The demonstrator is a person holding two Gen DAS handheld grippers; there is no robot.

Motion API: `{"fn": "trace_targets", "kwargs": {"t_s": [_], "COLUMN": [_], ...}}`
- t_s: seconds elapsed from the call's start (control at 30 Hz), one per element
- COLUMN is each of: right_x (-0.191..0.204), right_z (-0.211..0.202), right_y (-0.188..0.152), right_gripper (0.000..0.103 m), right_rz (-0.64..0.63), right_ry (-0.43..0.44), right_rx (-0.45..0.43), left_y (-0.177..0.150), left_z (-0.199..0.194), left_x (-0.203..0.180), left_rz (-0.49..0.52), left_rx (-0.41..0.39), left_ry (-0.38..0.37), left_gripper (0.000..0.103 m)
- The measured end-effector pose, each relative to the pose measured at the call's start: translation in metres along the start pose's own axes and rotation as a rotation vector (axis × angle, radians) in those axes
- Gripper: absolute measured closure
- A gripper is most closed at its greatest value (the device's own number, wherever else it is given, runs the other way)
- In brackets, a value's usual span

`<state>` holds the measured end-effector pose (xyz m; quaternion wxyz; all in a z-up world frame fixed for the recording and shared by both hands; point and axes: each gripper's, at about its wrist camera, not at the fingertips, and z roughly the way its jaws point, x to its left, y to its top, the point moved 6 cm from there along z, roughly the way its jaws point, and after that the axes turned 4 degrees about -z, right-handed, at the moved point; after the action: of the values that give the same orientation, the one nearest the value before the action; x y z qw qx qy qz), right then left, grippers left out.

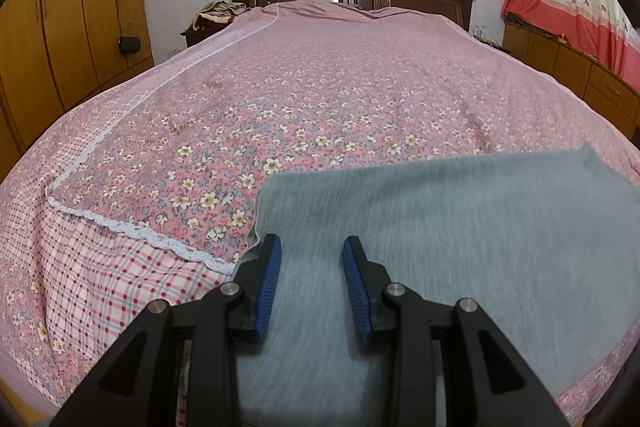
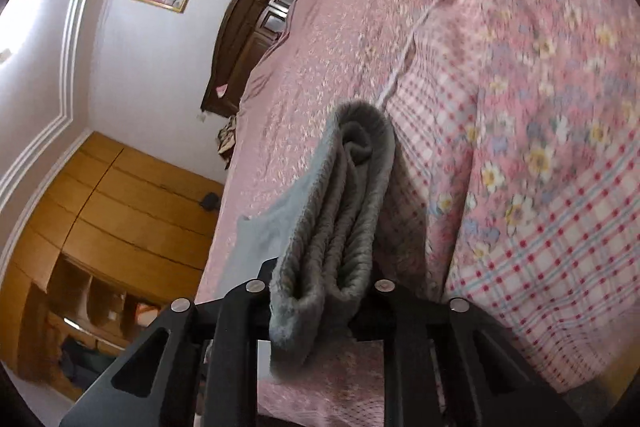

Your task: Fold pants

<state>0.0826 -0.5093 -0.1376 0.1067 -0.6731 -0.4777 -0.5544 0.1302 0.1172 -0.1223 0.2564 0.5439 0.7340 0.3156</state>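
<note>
My right gripper (image 2: 320, 279) is clamped on the bunched ribbed edge of the grey pants (image 2: 340, 211). My left gripper (image 1: 311, 259) hovers with jaws parted over the pants (image 1: 440, 227), spread flat on the floral bedspread (image 1: 280, 87).

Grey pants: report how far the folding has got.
Done: the grey pants lie in a flat panel on the floral bedspread. In hand: the right gripper is clamped on a bunched, layered edge of the fabric; the left gripper is open above the cloth. Left: lay that edge over and release.
</note>
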Motion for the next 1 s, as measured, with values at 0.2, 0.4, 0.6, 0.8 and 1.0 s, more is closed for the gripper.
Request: {"fn": "trace_targets", "kwargs": {"t_s": [0.2, 0.4, 0.6, 0.8, 1.0], "right_x": [0.019, 0.147, 0.312, 0.397, 0.383], "right_z": [0.011, 0.032, 0.113, 0.228, 0.332], "right_y": [0.006, 0.000, -0.071, -0.208, -0.324], "right_gripper": [0.083, 0.088, 0.089, 0.089, 0.089], "right_rz": [-0.048, -0.490, -0.933, -1.267, -1.398], "right_ry": [-0.286, -0.596, -0.559, -0.407, -0.331], "right_rx": [0.013, 0.000, 0.034, 0.127, 0.295], "left_y": [0.000, 0.005, 0.011, 0.006, -0.012], "left_z": [-0.009, -0.029, -0.054, -0.071, -0.078], "left_x": [-0.002, 0.016, 0.056, 0.108, 0.170], "left_rz": [0.013, -0.050, -0.154, -0.316, -0.571], "left_rx": [0.005, -0.010, -0.070, -0.070, -0.038], "left_ry": [0.002, -0.051, 0.009, -0.042, -0.110], "left_gripper": [0.067, 0.051, 0.044, 0.044, 0.044]}}
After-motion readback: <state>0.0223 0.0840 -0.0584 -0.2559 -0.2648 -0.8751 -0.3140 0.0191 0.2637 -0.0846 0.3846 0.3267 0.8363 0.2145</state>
